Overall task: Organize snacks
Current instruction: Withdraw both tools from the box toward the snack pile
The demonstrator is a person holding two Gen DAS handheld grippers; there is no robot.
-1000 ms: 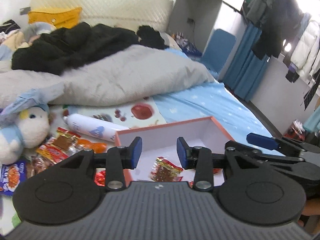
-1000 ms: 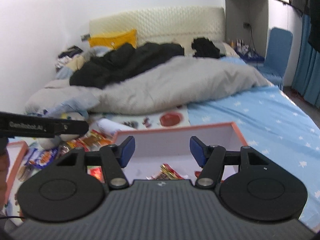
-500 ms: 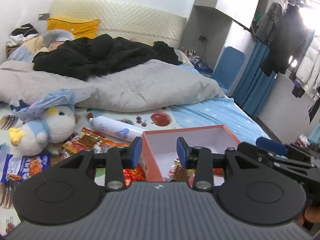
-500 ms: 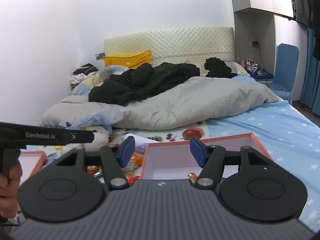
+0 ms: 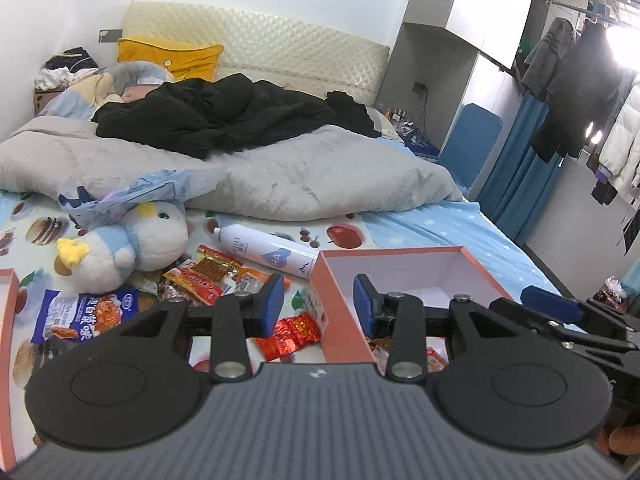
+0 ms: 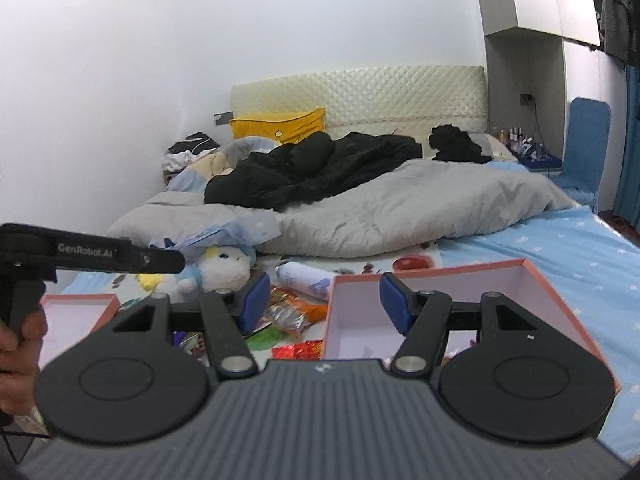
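Note:
An orange box (image 5: 472, 276) with a white inside lies on the bed, with a few wrapped snacks (image 5: 434, 358) on its floor. Loose snacks lie to its left: a red foil wrapper (image 5: 294, 332), a heap of red and orange packets (image 5: 204, 276) and a blue packet (image 5: 84, 314). My left gripper (image 5: 319, 300) hovers open over the box's left wall, nothing between its pads. My right gripper (image 6: 325, 302) is also open and empty, above the same wall of the box (image 6: 536, 280). The snack heap (image 6: 292, 312) shows between its fingers.
A white spray bottle (image 5: 264, 250) and a plush toy (image 5: 136, 240) lie behind the snacks. A second orange tray (image 6: 80, 300) sits at the left. A grey duvet (image 5: 280, 176) with black clothes fills the far bed. A hand (image 6: 20, 344) holds the left gripper.
Both grippers have moved leftward and back, so the box has slid right in both views and more of the loose snacks and the plush toy shows. Jaw widths are unchanged.

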